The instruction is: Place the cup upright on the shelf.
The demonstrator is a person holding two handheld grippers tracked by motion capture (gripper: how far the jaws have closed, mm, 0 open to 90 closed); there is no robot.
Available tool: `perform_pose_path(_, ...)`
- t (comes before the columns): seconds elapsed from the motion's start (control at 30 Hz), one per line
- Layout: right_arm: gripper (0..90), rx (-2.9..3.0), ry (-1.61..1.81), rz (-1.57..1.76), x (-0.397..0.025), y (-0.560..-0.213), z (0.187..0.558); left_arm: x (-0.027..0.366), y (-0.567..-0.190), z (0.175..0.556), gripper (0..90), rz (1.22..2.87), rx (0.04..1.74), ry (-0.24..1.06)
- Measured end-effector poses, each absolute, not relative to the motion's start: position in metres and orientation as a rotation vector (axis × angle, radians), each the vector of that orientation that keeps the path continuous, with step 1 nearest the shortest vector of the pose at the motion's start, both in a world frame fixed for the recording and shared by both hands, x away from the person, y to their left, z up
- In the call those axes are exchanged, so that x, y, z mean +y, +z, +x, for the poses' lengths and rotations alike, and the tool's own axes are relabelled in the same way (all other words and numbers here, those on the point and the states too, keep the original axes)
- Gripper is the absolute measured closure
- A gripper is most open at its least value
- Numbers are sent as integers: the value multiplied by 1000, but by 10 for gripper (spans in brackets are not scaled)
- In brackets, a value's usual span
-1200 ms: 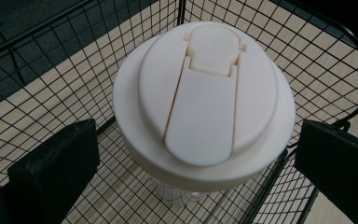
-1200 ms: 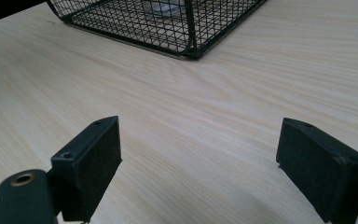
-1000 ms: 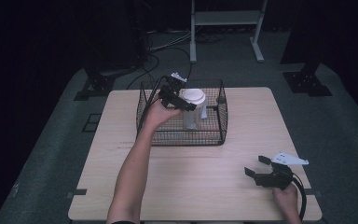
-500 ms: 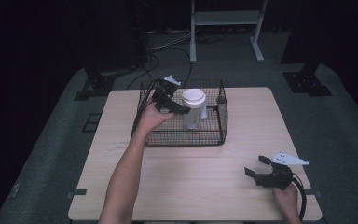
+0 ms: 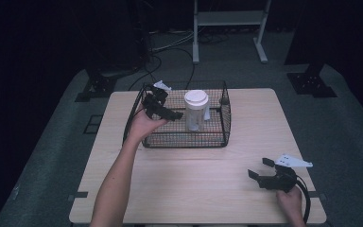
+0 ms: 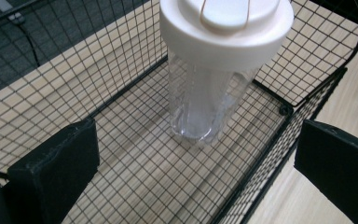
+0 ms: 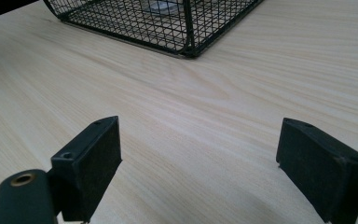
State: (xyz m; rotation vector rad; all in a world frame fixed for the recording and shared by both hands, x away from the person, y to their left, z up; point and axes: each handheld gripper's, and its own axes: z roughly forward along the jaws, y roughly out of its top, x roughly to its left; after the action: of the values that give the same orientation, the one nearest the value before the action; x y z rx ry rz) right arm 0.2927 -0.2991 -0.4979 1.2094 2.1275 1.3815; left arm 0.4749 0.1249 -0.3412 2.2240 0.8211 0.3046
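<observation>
One clear bottle [image 5: 196, 111] with a white lid is seen upright inside one wire basket [image 5: 217, 137] on the bench [image 5: 194, 179]. The left hand-held gripper [image 5: 172, 113], wide open and empty, has been drawn back from the bottle. The right hand-held gripper [image 5: 260, 170] is held open and empty, unmoved.

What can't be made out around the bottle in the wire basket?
- Bottle contents: left gripper view, clear wall glares; cannot tell whether it is empty.
- Bottle lid top: cut off by the upper edge.
- Bottle base: right gripper view, blurred behind the wire basket mesh.
- Lid detail: high view, too small.
</observation>
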Motion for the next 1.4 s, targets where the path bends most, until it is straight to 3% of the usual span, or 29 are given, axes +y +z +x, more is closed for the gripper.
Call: perform_pose_path(1.4,129,2111,1365,1228,-299,-498,293,164,-361,372,0,2125,676,299)
